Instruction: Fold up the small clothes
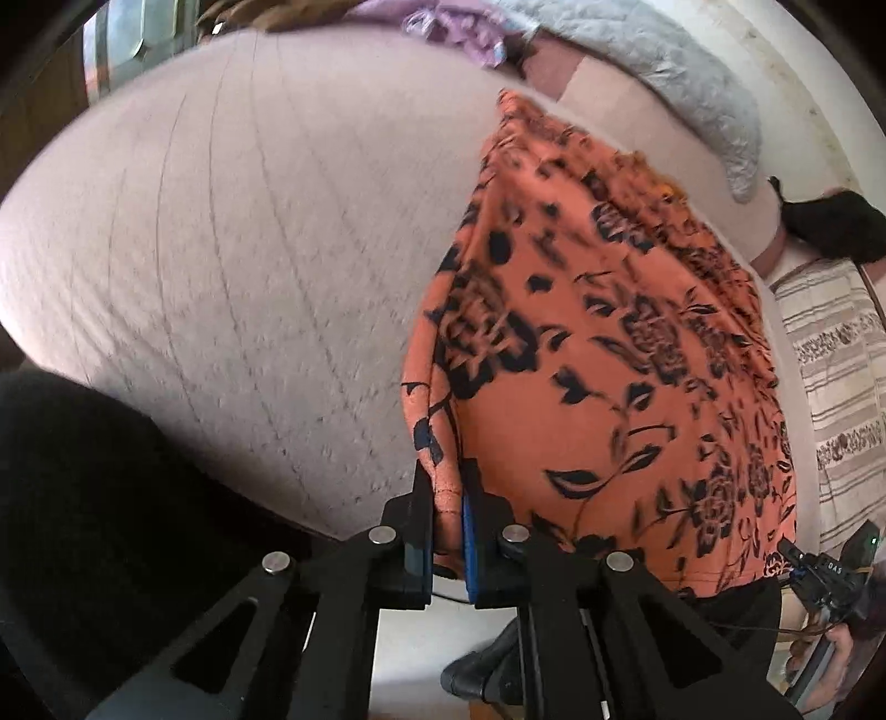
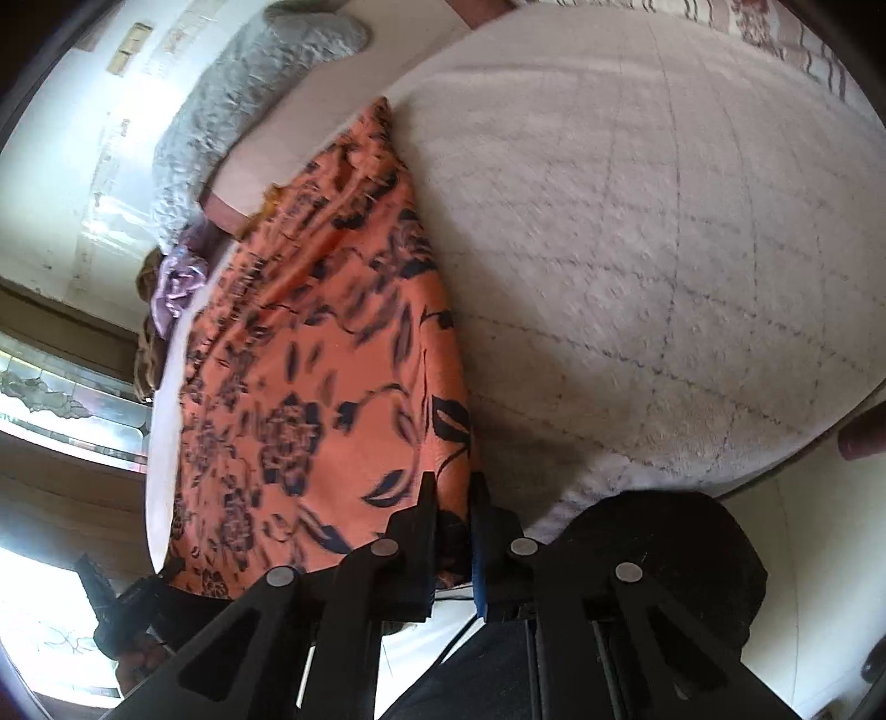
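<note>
An orange garment with a black flower print (image 1: 609, 343) hangs stretched above the pale quilted bed (image 1: 221, 249). My left gripper (image 1: 446, 487) is shut on the garment's near left corner. In the right wrist view the same garment (image 2: 310, 343) hangs at the left, over the bed (image 2: 664, 249). My right gripper (image 2: 454, 493) is shut on its near right corner. The other gripper shows at the edge of each view: the right gripper (image 1: 830, 576) low on the right, the left gripper (image 2: 116, 603) low on the left.
A grey pillow (image 1: 692, 83) and a purple cloth (image 1: 454, 27) lie at the far end of the bed. A striped patterned fabric (image 1: 836, 376) lies at the right. A dark object (image 1: 836, 227) sits beyond it. A window (image 2: 66, 410) is at the left.
</note>
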The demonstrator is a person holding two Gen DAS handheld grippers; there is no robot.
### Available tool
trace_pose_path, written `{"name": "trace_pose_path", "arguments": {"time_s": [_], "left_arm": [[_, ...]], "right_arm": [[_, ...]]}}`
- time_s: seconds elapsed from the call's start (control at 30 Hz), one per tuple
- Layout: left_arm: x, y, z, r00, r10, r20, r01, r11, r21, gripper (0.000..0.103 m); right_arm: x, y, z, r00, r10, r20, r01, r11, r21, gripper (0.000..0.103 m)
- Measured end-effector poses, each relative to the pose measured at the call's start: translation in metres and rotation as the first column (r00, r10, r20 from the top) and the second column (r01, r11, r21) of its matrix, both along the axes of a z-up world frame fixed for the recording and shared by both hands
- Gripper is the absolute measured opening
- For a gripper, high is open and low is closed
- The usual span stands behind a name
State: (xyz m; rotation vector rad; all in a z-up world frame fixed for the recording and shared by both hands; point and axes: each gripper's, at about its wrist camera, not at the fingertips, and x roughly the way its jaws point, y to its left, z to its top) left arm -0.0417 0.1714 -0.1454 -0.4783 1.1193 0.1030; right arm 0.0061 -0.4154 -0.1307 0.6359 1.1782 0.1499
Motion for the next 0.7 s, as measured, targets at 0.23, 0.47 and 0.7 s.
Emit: {"name": "trace_pose_path", "arguments": {"time_s": [0.23,0.47,0.7], "left_arm": [[0.003,0.003,0.01,0.999,-0.009,0.042,0.009,1.0,0.0,0.008],[0.011,0.007,0.024,0.998,-0.027,0.056,0.027,1.0,0.012,0.008],[0.025,0.014,0.016,1.0,-0.006,0.017,0.006,0.999,-0.043,0.008]], "right_arm": [[0.004,-0.003,0.006,0.999,-0.022,0.026,0.018,0.993,0.119,0.01],[0.013,-0.01,-0.001,0.999,-0.047,-0.002,0.046,0.983,0.175,0.01],[0.027,-0.011,-0.011,0.998,-0.057,-0.038,0.064,0.976,0.208,0.01]]}}
